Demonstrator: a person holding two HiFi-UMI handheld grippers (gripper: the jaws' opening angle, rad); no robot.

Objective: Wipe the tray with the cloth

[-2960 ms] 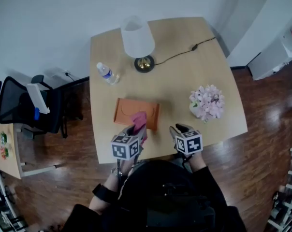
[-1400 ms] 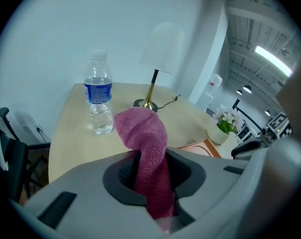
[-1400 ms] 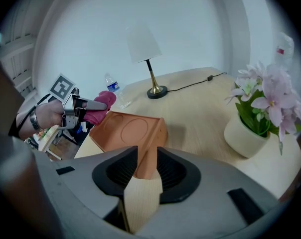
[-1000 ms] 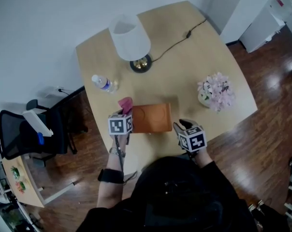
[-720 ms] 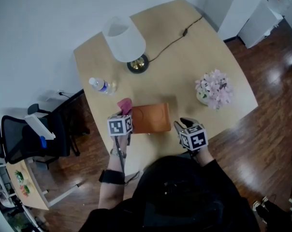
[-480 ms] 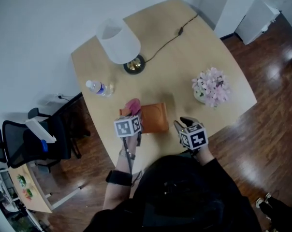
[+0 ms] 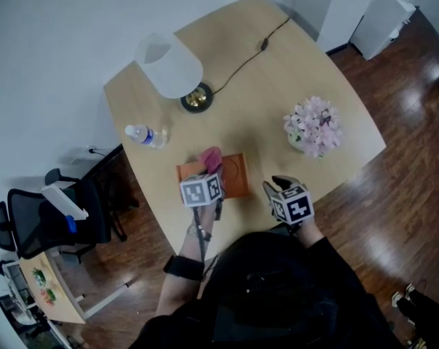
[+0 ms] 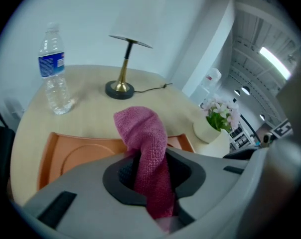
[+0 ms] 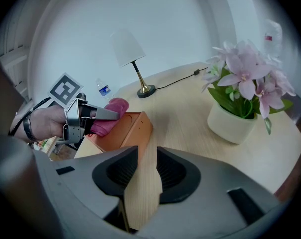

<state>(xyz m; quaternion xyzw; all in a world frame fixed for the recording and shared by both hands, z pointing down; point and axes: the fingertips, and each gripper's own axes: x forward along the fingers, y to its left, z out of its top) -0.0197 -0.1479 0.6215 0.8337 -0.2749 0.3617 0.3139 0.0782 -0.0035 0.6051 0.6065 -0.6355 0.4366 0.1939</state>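
On the pale tabletop (image 7: 278, 86), the fingers of our left gripper (image 8: 148, 156) clamp the pink cloth (image 8: 143, 128) over the orange tray (image 7: 238, 174); our right gripper (image 9: 147, 153) holds its fingers apart, empty, nearby.

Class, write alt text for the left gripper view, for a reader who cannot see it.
The left tool grips a pink cloth, bunched upright between its jaws, over an orange tray on a pale wooden table. Behind stand a water bottle at left, a lamp with a white shade, and potted pink flowers at right.
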